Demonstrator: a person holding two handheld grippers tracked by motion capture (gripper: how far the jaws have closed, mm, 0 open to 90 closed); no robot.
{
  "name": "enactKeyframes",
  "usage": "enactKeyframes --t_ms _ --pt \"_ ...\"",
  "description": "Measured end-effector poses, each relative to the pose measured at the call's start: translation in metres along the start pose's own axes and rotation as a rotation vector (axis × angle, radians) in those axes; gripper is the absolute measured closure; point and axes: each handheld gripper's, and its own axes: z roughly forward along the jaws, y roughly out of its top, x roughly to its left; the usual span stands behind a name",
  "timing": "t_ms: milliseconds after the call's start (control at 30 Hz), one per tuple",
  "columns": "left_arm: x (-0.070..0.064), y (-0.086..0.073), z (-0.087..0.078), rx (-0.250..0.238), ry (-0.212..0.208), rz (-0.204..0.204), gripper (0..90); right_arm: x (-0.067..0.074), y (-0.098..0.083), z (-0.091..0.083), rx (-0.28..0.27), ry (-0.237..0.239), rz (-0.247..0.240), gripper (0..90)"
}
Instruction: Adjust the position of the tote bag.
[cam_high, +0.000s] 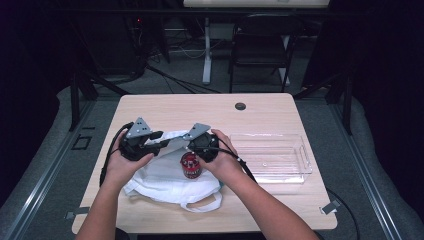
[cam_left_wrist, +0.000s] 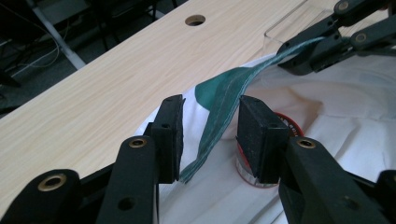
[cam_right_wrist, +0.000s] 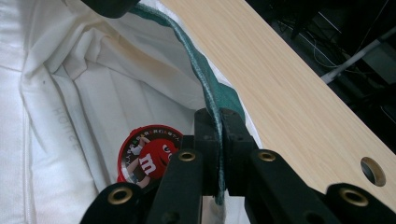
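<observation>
A white cloth bag (cam_high: 160, 177) with a green-trimmed rim lies on the wooden table (cam_high: 175, 107). A round red candy tub (cam_high: 190, 165) with a cartoon lid (cam_right_wrist: 147, 156) sits in the bag's mouth. My right gripper (cam_right_wrist: 218, 140) is shut on the green rim (cam_right_wrist: 205, 79) and holds it up. In the left gripper view that rim (cam_left_wrist: 224, 93) hangs loose between the jaws of my left gripper (cam_left_wrist: 210, 135), whose pads stand apart from it. In the high view, the left gripper (cam_high: 161, 143) and right gripper (cam_high: 189, 146) face each other over the bag.
A clear plastic tray (cam_high: 295, 172) stands on the table to the right of the bag. A cable hole (cam_high: 240, 106) sits near the table's far edge. A dark chair (cam_high: 260, 45) and a desk leg (cam_high: 206, 55) are beyond the table.
</observation>
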Motion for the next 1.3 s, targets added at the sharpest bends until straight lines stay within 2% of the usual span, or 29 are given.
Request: enactKeyframes --t_ms 233,867,1000,1300 --pt "0.005 -0.002 -0.003 0.013 0.007 -0.002 57.9 -0.004 0.0 0.001 0.005 -0.002 0.015 87.1" --pt "0.013 -0.009 -0.012 0.025 0.025 -0.025 55.5 -0.014 -0.001 0.003 0.015 -0.011 0.017 87.1" --pt "0.015 -0.011 -0.013 0.029 0.031 -0.03 55.6 -0.016 -0.001 0.003 0.01 -0.005 0.031 87.1" --pt "0.023 -0.017 -0.018 0.068 0.043 -0.035 53.1 -0.021 -0.002 0.004 0.016 -0.001 0.04 87.0"
